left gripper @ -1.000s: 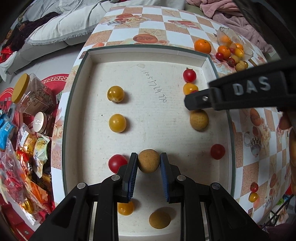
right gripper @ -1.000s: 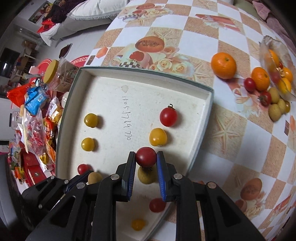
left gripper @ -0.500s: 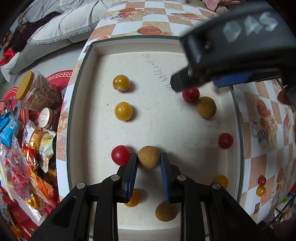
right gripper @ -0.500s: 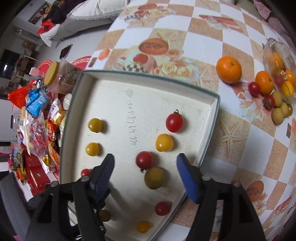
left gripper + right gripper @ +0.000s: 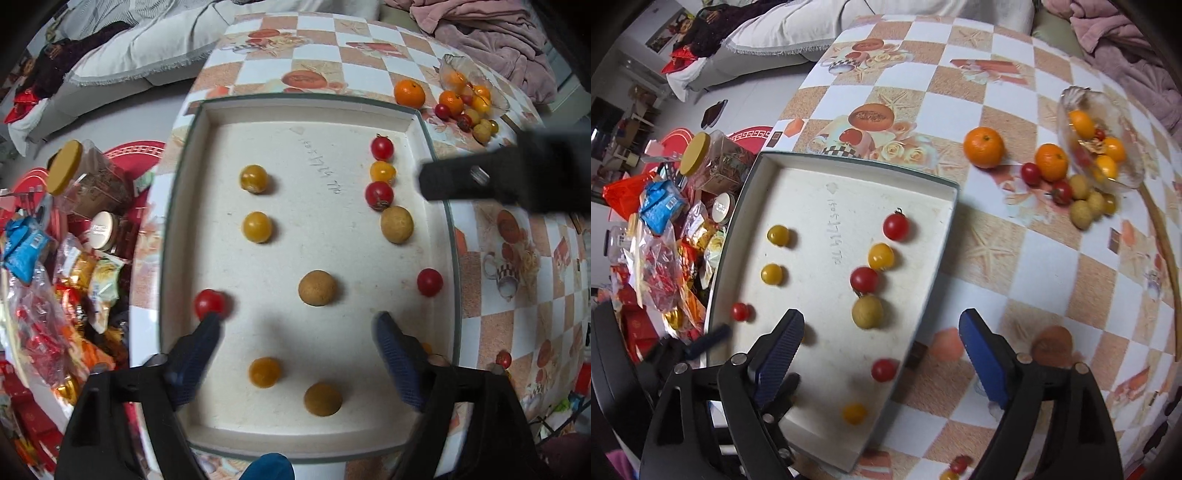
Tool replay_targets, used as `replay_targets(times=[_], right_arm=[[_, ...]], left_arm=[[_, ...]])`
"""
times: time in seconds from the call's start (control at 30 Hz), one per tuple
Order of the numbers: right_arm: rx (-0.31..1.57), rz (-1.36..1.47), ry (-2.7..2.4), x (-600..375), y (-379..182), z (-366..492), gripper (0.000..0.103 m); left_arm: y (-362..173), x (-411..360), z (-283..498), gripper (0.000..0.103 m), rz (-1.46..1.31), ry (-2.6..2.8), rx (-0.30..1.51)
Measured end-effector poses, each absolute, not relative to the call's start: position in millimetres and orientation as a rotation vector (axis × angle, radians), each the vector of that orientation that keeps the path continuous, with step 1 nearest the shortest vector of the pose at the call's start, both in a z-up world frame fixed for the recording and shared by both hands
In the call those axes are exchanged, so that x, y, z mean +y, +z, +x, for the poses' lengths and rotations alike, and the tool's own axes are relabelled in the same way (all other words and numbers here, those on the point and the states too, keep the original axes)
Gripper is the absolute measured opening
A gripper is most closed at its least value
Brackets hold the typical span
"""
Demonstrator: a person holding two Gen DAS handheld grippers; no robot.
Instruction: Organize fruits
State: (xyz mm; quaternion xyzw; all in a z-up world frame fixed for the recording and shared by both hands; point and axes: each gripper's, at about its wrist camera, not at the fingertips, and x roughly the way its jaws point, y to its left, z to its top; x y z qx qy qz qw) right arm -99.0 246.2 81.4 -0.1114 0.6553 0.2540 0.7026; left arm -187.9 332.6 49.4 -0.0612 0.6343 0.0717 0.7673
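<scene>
Looking down through the left wrist view: left hand-held gripper (image 5: 299,354) above the shallow cream rectangular tray with a dark green rim (image 5: 314,101), jaws opening and already spread very wide, nothing gripped. Between the blue pads but clear of both, a round tan longan-like fruit (image 5: 317,288) resting free on the tray floor, probably just set there to start a middle line. Left pad tip just beside a red cherry tomato (image 5: 209,302), whether touching, cannot tell. Two yellow cherry tomatoes (image 5: 254,178) lined up along the left side; along the right side a column of red, yellow, red tomato and another tan fruit (image 5: 397,224), the spacing suggesting deliberate rows. Nearer the camera, an orange-yellow tomato (image 5: 264,372) and a tan fruit (image 5: 322,398). Blurred black bar of the right hand-held gripper (image 5: 498,181) crossing the right edge

Turning to the right wrist view: right hand-held gripper (image 5: 879,354) also opening, wide apart and holding nothing, one pad over the tray, the other over the checkered tabletop (image 5: 1015,258). Ahead of the pads, the right-hand column, with a red cherry tomato on a stem (image 5: 864,279) touching or nearly touching the tan fruit below it, apparently the piece just added. Well apart on the tabletop, a loose orange mandarin (image 5: 983,147) and a clear glass bowl (image 5: 1071,99) with more small fruit spilled beside it, likely the stock yet to be sorted
</scene>
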Motion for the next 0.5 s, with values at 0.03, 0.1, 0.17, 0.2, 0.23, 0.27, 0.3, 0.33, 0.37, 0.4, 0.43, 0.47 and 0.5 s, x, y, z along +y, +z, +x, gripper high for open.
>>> replay_targets(times=[0.03, 0.1, 0.17, 0.2, 0.23, 0.27, 0.3, 0.33, 0.37, 0.4, 0.43, 0.47, 0.5], right_arm=[[1.454, -0.259, 0.564, 244.8, 83.6, -101.5, 0.088], [1.448, -0.289, 0.558, 241.3, 88.8, -108.0, 0.088], [1.439, -0.312, 0.556, 237.7, 94.2, -114.3, 0.089], [1.437, -0.322, 0.558, 236.1, 96.1, -116.7, 0.09], [1.434, -0.345, 0.562, 234.9, 98.9, -121.3, 0.098], [1.434, -0.367, 0.56, 233.5, 101.3, -125.6, 0.103], [1.433, -0.378, 0.559, 233.3, 102.8, -129.4, 0.103], [1.437, -0.396, 0.564, 232.3, 105.6, -133.9, 0.103], [1.442, -0.411, 0.572, 231.5, 108.6, -138.0, 0.103], [1.441, -0.421, 0.576, 230.9, 111.2, -141.7, 0.103], [1.438, -0.429, 0.58, 230.1, 114.4, -144.6, 0.103], [1.436, -0.436, 0.585, 229.2, 117.7, -147.1, 0.103], [1.435, -0.441, 0.591, 228.0, 120.8, -149.1, 0.103]], left_arm=[[51.3, 335.8, -188.7, 0.103, -0.13, 0.165, 1.374], [57.1, 337.9, -190.4, 0.103, -0.119, 0.173, 1.381], [65.3, 338.3, -192.6, 0.103, -0.071, 0.202, 1.376], [68.9, 337.9, -193.4, 0.103, -0.051, 0.213, 1.37], [74.2, 337.4, -195.3, 0.103, -0.029, 0.224, 1.363], [78.3, 338.6, -196.9, 0.103, -0.018, 0.228, 1.357], [82.5, 338.5, -198.7, 0.103, -0.016, 0.226, 1.354], [87.7, 338.2, -201.1, 0.103, -0.021, 0.212, 1.353], [91.1, 338.5, -201.9, 0.103, -0.027, 0.201, 1.355], [92.9, 338.6, -203.3, 0.103, -0.028, 0.196, 1.358], [95.2, 337.9, -205.3, 0.103, -0.026, 0.193, 1.362], [98.3, 335.8, -207.7, 0.103, -0.019, 0.188, 1.367], [100.4, 334.3, -209.5, 0.103, -0.015, 0.182, 1.369]])
